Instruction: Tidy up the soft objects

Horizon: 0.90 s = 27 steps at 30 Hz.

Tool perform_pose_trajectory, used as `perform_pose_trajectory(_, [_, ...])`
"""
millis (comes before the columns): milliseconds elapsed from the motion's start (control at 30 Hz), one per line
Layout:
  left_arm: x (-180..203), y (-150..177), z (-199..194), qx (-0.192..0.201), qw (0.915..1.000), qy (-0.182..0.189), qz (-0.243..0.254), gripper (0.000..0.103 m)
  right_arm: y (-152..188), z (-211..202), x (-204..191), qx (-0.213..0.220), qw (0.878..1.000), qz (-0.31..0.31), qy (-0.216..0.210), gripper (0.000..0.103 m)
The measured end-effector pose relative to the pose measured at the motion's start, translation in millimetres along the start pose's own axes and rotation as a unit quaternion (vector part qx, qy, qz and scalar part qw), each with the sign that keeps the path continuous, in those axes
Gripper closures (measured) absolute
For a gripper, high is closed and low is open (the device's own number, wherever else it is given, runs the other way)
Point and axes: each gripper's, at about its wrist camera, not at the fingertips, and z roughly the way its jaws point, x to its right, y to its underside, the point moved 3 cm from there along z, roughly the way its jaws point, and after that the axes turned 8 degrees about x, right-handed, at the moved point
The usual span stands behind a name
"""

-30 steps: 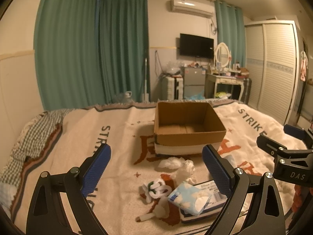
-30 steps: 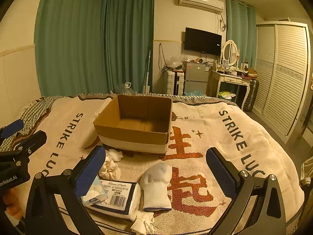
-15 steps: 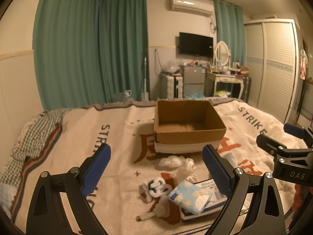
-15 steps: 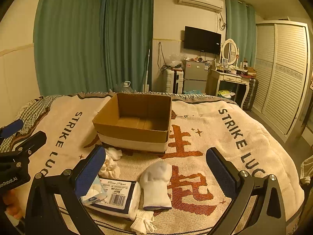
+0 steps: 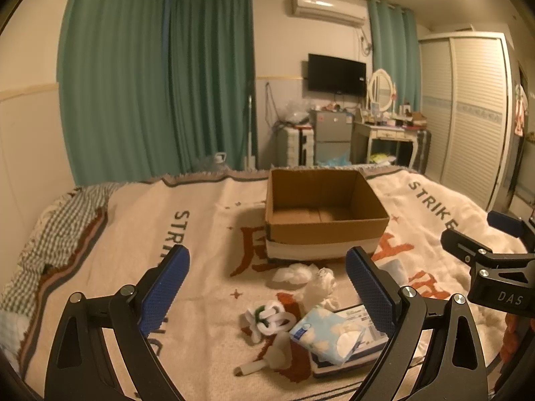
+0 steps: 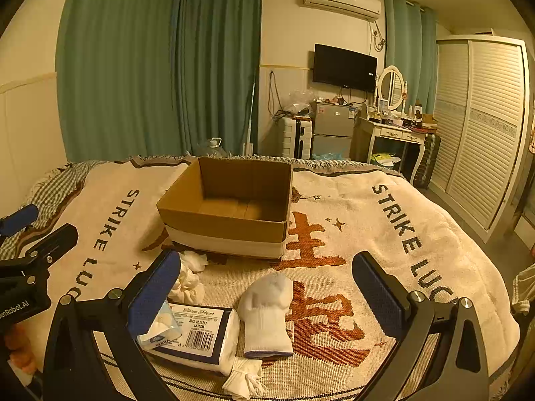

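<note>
White knit glove (image 6: 267, 314) flat beside wrapped tissue pack (image 6: 197, 334); both tongs (image 5: 267, 287) (image 6: 264, 287) wide, empty.

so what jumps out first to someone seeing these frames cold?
The open, empty cardboard box in the middle of the bed, on a cream blanket with big STRIKE lettering. In front of it lies a loose cluster of soft things: a white glove, a tissue pack and crumpled tissues. Both grippers, left and right, hover open over that pile, holding nothing.
</note>
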Motion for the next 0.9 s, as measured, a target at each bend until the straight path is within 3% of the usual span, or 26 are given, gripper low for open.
perform_pose_trajectory(900, [2, -10, -10, 0.014, 0.9999, -0.001, -0.001, 0.007, -8, -9, 1, 0.006, 1.000, 0.001, -0.001, 0.000])
